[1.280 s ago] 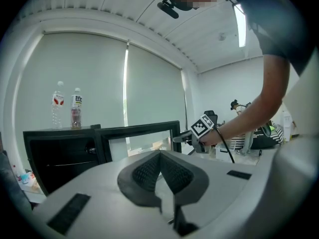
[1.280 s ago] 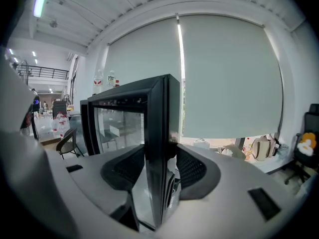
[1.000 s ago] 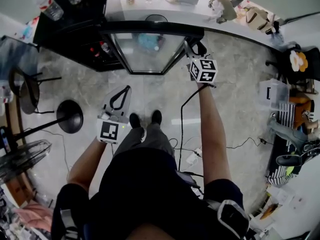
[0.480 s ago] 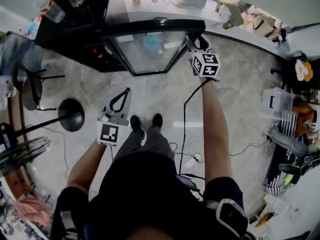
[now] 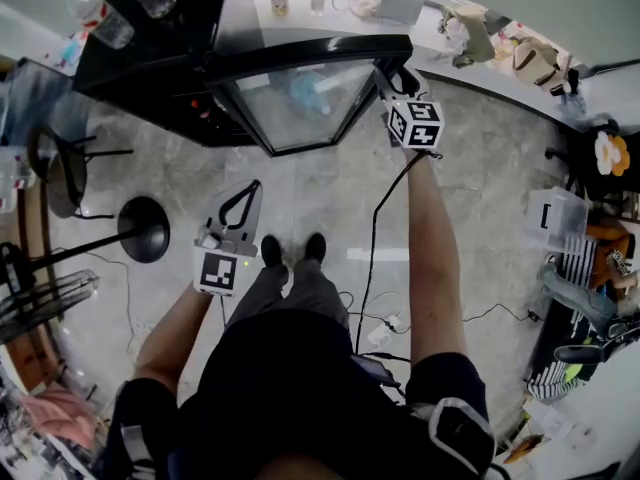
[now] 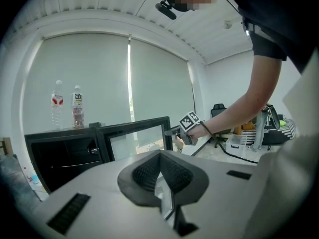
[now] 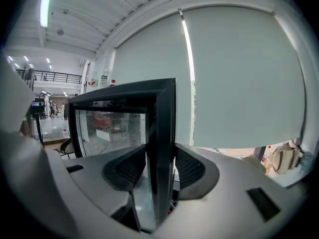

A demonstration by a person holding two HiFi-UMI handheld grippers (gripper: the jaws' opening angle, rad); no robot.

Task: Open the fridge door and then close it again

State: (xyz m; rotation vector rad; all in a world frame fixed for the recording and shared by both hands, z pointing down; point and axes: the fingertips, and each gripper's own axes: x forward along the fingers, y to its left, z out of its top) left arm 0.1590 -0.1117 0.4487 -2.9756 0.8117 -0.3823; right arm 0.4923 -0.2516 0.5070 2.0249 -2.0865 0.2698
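The black fridge point(image 5: 150, 58) stands ahead on the left with its glass door point(image 5: 295, 103) swung out. My right gripper point(image 5: 392, 73) reaches out at arm's length and is shut on the door's free edge. In the right gripper view the black door frame point(image 7: 162, 133) stands upright between the two pads, with my right gripper point(image 7: 154, 168) clamped round it. My left gripper point(image 5: 252, 183) hangs low over the floor near my feet, shut on nothing. In the left gripper view my left gripper point(image 6: 162, 168) points at the door point(image 6: 137, 136).
Two bottles point(image 6: 67, 106) stand on top of the fridge. A fan's round base point(image 5: 140, 230) and a chair point(image 5: 50, 168) are on the left. A cable point(image 5: 370, 258) trails over the floor. A counter point(image 5: 430, 58) curves behind, and a plastic box point(image 5: 555, 213) sits right.
My right gripper has moved away from me, up the picture, and the door's free edge has gone with it. The left gripper has hardly shifted.
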